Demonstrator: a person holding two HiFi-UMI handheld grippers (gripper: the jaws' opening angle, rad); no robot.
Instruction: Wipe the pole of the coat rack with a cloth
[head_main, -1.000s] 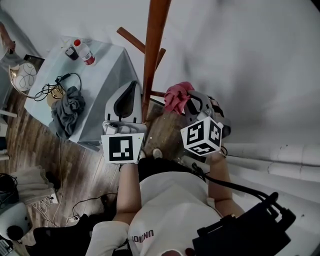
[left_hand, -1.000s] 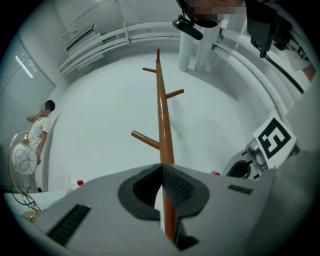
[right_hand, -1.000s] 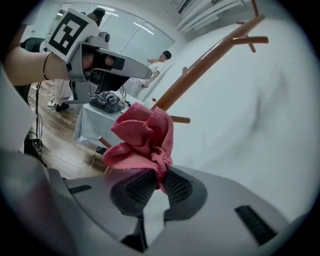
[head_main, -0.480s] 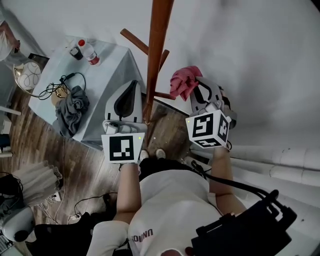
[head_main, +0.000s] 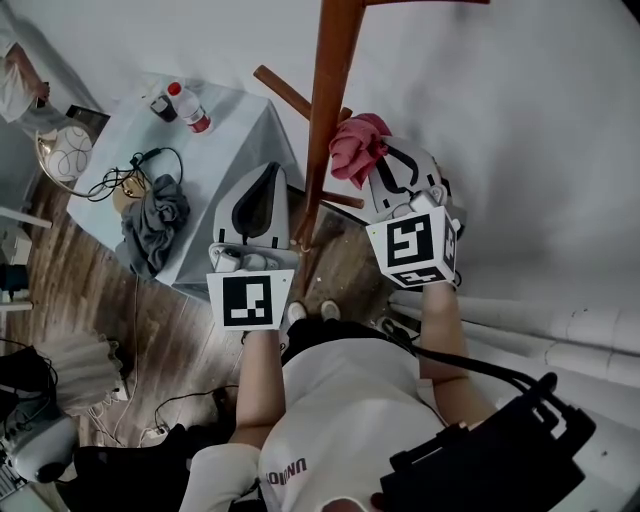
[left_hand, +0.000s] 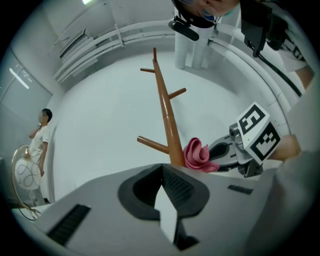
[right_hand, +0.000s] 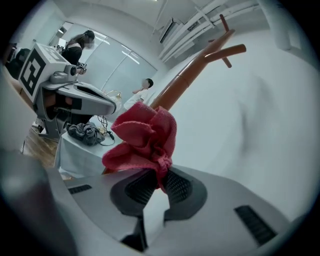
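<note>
The coat rack's brown wooden pole (head_main: 325, 110) rises through the middle of the head view, with short pegs (head_main: 290, 92) branching off it. My right gripper (head_main: 375, 165) is shut on a bunched pink-red cloth (head_main: 355, 145), which lies against the pole's right side. In the right gripper view the cloth (right_hand: 142, 137) bulges from the closed jaws, with the pole (right_hand: 190, 75) slanting behind it. My left gripper (head_main: 268, 175) hangs just left of the pole, shut and holding nothing. The left gripper view shows the pole (left_hand: 167, 120), the cloth (left_hand: 197, 155) and the right gripper (left_hand: 225, 150) beyond its jaws.
A table under a pale blue cover (head_main: 215, 130) stands to the left, with a bottle (head_main: 190, 107), cables (head_main: 135, 175) and a grey garment (head_main: 155, 220) on it. White pipes (head_main: 540, 320) run along the wall at right. A person (left_hand: 40, 135) stands far off.
My right gripper has carried the cloth up and leftward until it sits against the pole. The left gripper has stayed beside the pole.
</note>
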